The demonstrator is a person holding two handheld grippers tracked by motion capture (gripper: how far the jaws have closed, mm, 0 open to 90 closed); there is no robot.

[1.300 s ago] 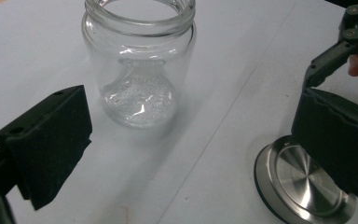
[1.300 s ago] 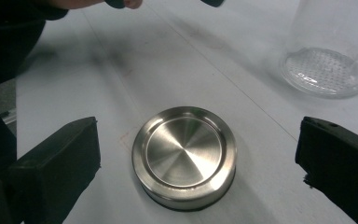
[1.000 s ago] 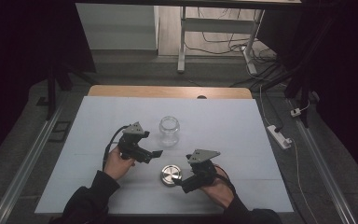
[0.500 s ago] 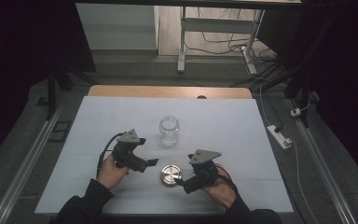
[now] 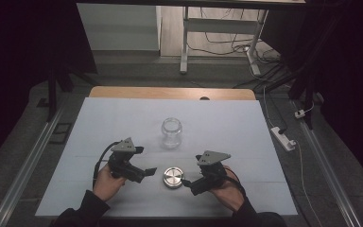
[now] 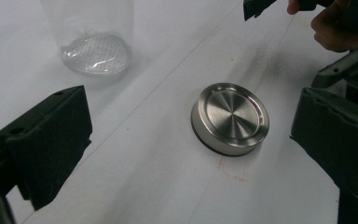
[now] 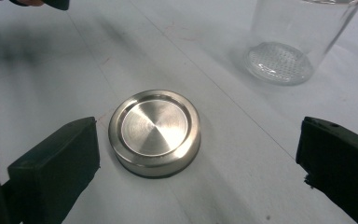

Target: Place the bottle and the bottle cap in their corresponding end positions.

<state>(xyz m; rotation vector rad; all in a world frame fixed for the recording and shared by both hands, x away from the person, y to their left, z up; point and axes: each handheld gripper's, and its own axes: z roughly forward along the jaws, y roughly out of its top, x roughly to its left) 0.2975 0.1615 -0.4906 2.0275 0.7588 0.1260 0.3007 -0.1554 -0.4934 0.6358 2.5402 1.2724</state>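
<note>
Now both grippers, left (image 5: 147, 172) and right (image 5: 187, 182), gape beside the lid (image 5: 172, 177) (untouched).

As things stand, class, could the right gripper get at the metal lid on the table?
Probably yes: the right gripper sits beside the metal lid with jaws open, and nothing lies between them on the table.

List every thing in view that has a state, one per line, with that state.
Glass jar: upright on the table, open, no lid on it, looks empty.
Metal lid: off the jar, lying flat on the table, held by neither gripper.
Left gripper: open, jaws apart, pointed at the lid, not touching it.
Right gripper: open, jaws apart, close beside the lid.
</note>
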